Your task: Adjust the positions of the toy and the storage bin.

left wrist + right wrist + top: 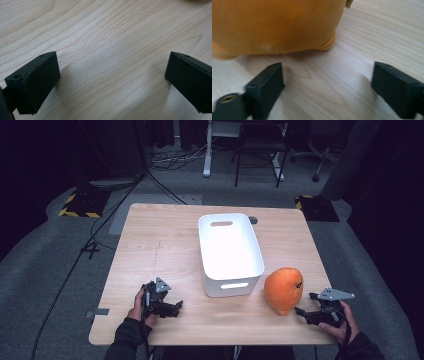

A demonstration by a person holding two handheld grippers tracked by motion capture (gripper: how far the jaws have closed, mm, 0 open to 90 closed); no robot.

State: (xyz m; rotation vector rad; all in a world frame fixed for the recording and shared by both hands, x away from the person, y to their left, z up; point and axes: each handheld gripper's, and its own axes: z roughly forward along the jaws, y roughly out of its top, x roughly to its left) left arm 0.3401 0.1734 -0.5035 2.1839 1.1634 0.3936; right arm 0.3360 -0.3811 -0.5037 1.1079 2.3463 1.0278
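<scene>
- My right claw (303, 312): jaws wide, nothing between, low over the tabletop (165, 245), just short of the orange plush toy (283, 289).
- My left claw (176, 307): jaws wide, bare wood between.
- Toy sits just right of the white bin (229, 254).

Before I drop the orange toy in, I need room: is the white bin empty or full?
Empty. The high view looks straight into the white bin and shows bare white floor and walls inside.
</scene>
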